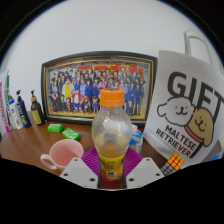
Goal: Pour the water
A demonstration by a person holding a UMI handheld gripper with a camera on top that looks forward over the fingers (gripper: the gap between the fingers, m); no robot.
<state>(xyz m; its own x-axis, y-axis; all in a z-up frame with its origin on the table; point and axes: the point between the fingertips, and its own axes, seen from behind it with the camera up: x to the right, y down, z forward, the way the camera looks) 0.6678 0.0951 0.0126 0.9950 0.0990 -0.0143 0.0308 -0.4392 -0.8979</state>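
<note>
Bottle (111, 135): upright between the fingers, orange cap on, clear body, a band of orange liquid low down. Held near the base, likely so the neck stays free to tip.

Gripper (112, 172): narrow, both white fingers (80, 173) pressed against the bottle's lower sides; magenta pad visible behind the bottle. Reads as a firm clamp, not a loose cradle.

Bottle height: cannot tell whether the base rests on the table or hangs just clear; base hidden by the fingers.

Cup (62, 154): pink, mouth up, just left of the bottle and near the left finger. Looks the likely target for the pour; close enough that a tilt to the left should reach it.

Cap: on; pouring not possible as it stands, so judged an early stage of the task.

Table (25, 145): brown wood; small green items (64, 131) lying left, farther off than the cup.

Frame (98, 86): wide group photo leaning at the far wall, behind the bottle, well apart from the work.

Bag (193, 108): white tote with printed dogs, standing far right; a coloured cube (175, 161) near its foot, just right of the right finger.

Bottles, far left (20, 110): a few small ones by the wall, out of the way.

Risk: low grip on a tall bottle may let it swing when tipped.
</note>
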